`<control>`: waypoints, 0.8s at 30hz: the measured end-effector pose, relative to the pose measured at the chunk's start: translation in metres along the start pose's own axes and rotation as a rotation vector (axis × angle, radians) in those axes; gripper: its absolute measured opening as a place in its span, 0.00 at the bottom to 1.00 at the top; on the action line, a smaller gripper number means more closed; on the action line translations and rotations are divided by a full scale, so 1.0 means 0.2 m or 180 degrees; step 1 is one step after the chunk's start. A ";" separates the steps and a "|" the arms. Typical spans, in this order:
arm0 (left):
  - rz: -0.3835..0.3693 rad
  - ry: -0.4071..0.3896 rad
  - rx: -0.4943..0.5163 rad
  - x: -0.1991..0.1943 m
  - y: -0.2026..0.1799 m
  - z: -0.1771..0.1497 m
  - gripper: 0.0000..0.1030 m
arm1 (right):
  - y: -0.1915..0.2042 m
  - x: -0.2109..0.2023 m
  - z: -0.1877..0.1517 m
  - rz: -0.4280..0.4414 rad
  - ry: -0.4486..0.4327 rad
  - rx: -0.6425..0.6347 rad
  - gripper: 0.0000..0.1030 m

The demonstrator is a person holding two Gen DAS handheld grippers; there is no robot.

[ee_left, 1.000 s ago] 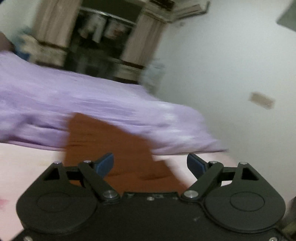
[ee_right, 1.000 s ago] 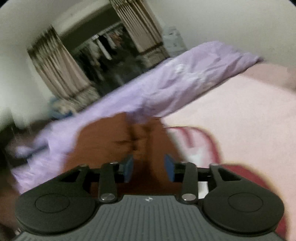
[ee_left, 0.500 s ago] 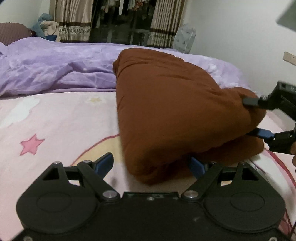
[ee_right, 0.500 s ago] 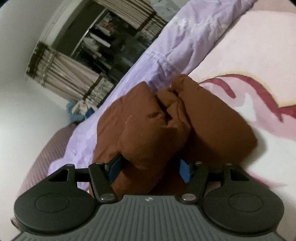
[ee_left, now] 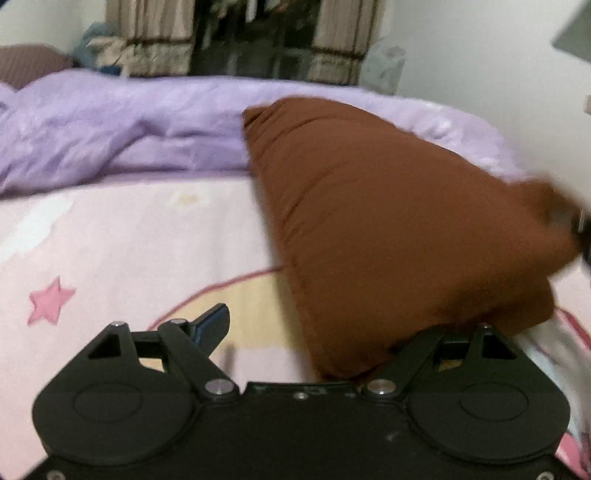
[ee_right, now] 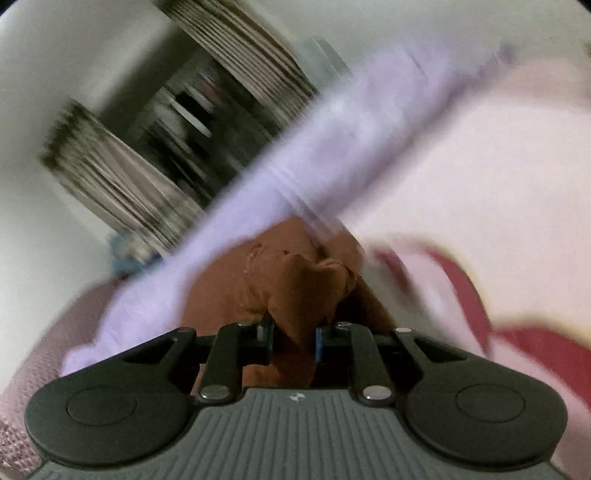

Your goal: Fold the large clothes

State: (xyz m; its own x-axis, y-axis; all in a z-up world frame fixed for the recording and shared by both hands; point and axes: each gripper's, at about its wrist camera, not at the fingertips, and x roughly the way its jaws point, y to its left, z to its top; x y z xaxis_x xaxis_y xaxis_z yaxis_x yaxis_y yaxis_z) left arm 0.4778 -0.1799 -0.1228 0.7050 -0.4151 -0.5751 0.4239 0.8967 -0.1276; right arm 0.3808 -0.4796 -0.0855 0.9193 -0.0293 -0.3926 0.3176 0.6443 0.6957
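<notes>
A brown garment lies bunched on the pink bed sheet, its near corner over my left gripper's right finger. My left gripper is open; its left blue pad shows, the right one is hidden under the cloth. In the right wrist view my right gripper is shut on a bunched fold of the brown garment. The right gripper shows as a dark blur at the garment's far right corner in the left view.
A purple duvet lies along the far side of the bed. Behind it are striped curtains and a dark wardrobe opening. A white wall stands to the right. The pink sheet has a star print.
My right gripper has closed on the garment's fold and is swinging fast, blurring its view. The left gripper stays open with the garment's corner draped over its right finger.
</notes>
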 end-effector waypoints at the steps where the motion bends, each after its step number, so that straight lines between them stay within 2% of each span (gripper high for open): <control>1: -0.0001 0.0014 -0.0029 0.02 0.02 -0.01 0.85 | -0.08 0.06 -0.04 -0.0044 0.0104 0.0060 0.20; 4: -0.0114 0.0067 -0.0163 0.06 0.10 -0.03 0.88 | -0.19 0.09 -0.11 0.0239 0.0055 0.0287 0.23; 8: -0.0170 0.0125 -0.0189 0.04 0.14 -0.02 0.87 | -0.20 0.08 -0.08 0.0453 0.0135 0.0308 0.39; 9: -0.0193 0.0164 -0.0183 0.02 0.14 -0.02 0.87 | -0.20 0.06 -0.06 0.0475 0.0136 0.0317 0.47; 11: -0.0254 0.0195 -0.0130 -0.06 0.14 -0.01 0.85 | -0.18 -0.01 -0.01 0.0412 0.0078 0.0238 0.57; 15: -0.0292 -0.0025 0.0054 -0.29 0.16 0.00 0.83 | -0.08 -0.16 0.04 0.0213 -0.0186 -0.0190 0.58; 18: -0.0443 -0.0277 -0.0079 -0.40 0.17 0.10 0.83 | 0.08 -0.22 0.06 0.0198 -0.0355 -0.0667 0.59; 21: -0.0658 -0.0421 -0.0241 -0.39 0.12 0.22 0.83 | 0.23 -0.19 0.06 0.0121 -0.0473 -0.0982 0.68; 24: -0.0913 -0.0405 -0.0304 -0.28 0.02 0.26 0.83 | 0.27 -0.06 0.07 -0.0131 -0.0360 -0.1119 0.65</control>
State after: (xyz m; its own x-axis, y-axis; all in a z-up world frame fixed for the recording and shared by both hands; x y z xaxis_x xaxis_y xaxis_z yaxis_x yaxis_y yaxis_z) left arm 0.4703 -0.1603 -0.0484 0.6325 -0.6633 -0.4000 0.5645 0.7484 -0.3483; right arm 0.3905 -0.4543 -0.0348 0.9335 -0.1323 -0.3333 0.2737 0.8634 0.4239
